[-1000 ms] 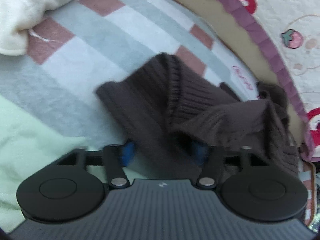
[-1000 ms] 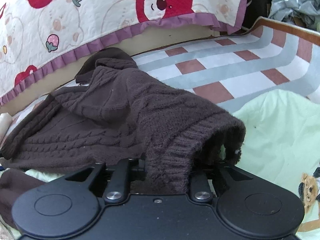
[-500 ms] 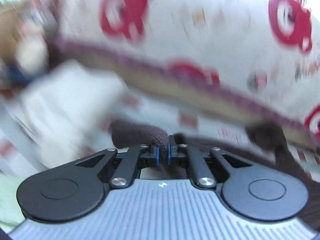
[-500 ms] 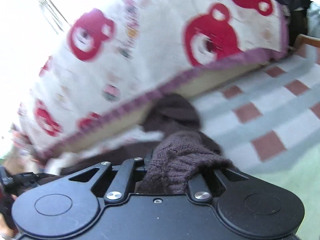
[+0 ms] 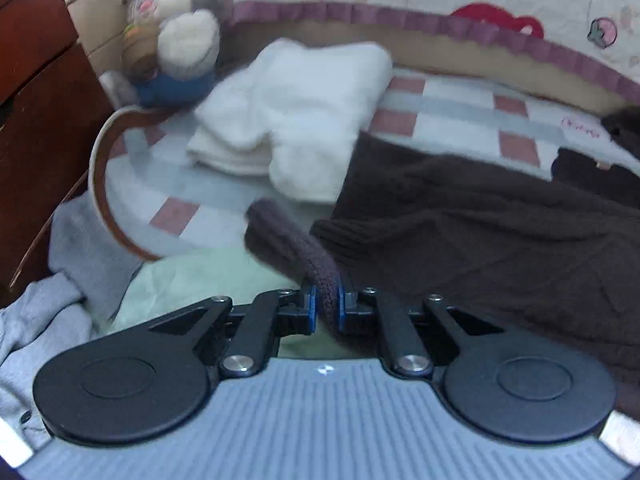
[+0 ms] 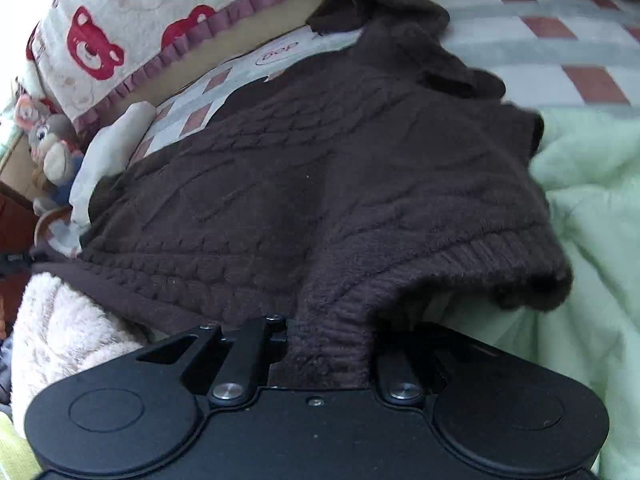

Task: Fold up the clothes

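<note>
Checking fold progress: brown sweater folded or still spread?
Spread. The brown sweater lies open across the bed, cable-knit panel showing, only its hem lifted.

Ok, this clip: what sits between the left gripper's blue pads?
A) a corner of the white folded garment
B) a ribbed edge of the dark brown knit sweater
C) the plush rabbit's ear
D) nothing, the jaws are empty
B: in the left wrist view the left gripper has its blue pads pressed on a ribbed strip of the brown sweater, while the white garment and plush rabbit lie farther back, untouched.
</note>
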The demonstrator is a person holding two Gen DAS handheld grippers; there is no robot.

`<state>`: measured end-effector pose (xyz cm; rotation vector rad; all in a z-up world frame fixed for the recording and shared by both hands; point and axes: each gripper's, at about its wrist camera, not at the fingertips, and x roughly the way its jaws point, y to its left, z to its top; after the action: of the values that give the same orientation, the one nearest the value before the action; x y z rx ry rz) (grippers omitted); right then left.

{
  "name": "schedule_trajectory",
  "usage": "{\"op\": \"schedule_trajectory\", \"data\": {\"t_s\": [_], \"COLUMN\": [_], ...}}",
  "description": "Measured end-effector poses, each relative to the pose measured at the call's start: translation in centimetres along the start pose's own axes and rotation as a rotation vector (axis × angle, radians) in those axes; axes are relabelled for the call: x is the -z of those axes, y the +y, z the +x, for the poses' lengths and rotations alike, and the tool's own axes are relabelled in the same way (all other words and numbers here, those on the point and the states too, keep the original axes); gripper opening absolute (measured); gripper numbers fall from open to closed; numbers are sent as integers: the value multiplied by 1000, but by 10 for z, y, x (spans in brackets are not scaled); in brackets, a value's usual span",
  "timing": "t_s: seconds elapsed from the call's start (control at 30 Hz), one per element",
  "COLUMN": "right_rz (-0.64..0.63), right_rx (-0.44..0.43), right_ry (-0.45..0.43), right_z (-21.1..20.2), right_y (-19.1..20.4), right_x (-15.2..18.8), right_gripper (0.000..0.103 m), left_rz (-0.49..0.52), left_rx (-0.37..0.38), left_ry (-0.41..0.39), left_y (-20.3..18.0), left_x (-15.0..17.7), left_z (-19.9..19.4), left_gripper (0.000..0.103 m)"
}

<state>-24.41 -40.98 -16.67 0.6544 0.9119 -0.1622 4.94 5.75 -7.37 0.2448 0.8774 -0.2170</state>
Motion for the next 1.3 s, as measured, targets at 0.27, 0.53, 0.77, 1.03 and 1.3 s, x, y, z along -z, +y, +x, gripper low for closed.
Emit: {"op": "schedule_trajectory", "data": {"t_s": [0.27,0.53,0.77,1.03,1.3], "right_rz": [46,154,290,195,-3], "right_rx": [-37,2,-41,59,103], "right_ry": [-1,-198,-216,-149,-176], "right_z": [-57,-118,-74,-7,20], "right_y": [-28,-87,-132,-131,-106], "right_x": [-1,-3,-49,-82,-74], "right_gripper": [38,44,45,45,16], "left_rz": [23,68,123,184,190], "left_rx": [-32,262,516,631,639], "left_ry": [-94,-196,-92,-52,-32], "left_y": [-18,-75,-189,-288,-320], "left_x": [-17,-30,-28,-8,-4], "left_z": [-30,-81,-48,4,35], "left_gripper": [47,58,59,59,58]}}
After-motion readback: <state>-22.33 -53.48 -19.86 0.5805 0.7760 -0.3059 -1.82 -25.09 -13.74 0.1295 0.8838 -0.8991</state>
